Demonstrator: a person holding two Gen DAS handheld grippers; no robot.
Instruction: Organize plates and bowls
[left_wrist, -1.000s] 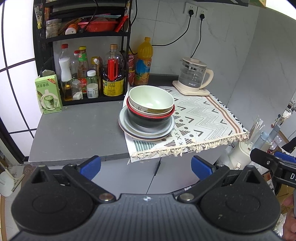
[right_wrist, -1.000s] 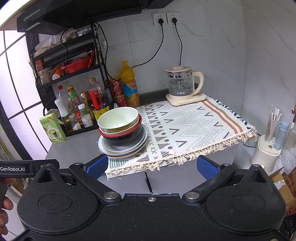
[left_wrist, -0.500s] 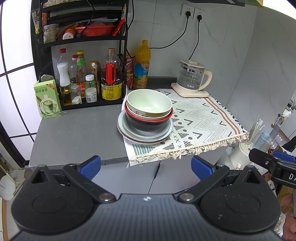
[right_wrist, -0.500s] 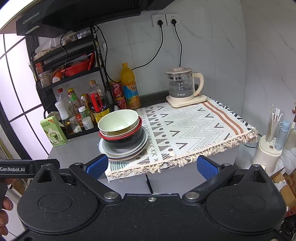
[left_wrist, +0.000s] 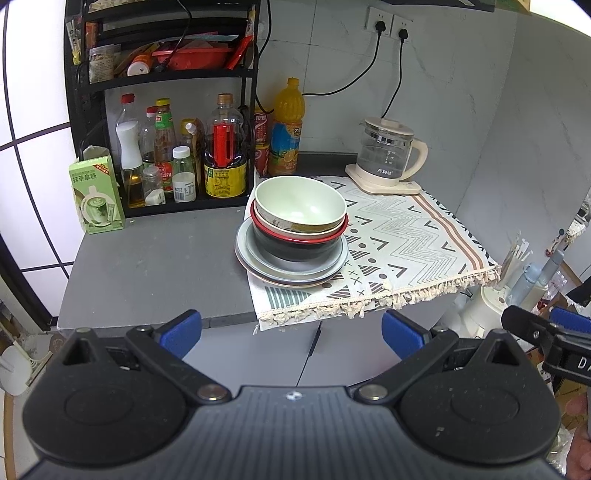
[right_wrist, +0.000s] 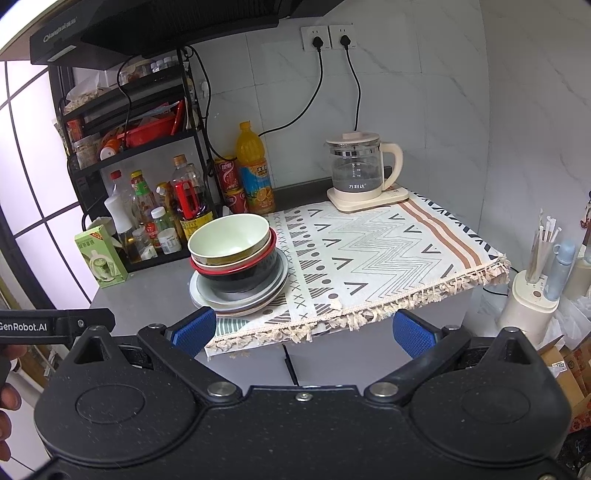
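A stack of dishes stands at the left edge of the patterned cloth. A pale green bowl sits on top, nested in a red-rimmed black bowl, on grey plates. The stack also shows in the right wrist view: green bowl, black bowl, plates. My left gripper is open and empty, well in front of the counter. My right gripper is open and empty, also short of the counter's front edge.
A black rack with sauce bottles stands behind the stack. A green carton sits at the left on the grey counter. An orange drink bottle and a glass kettle stand at the back. A utensil holder is at the right.
Both views have drawn back and up slightly from the counter; the dish stack looks a little farther and higher in frame. Both grippers stay open.
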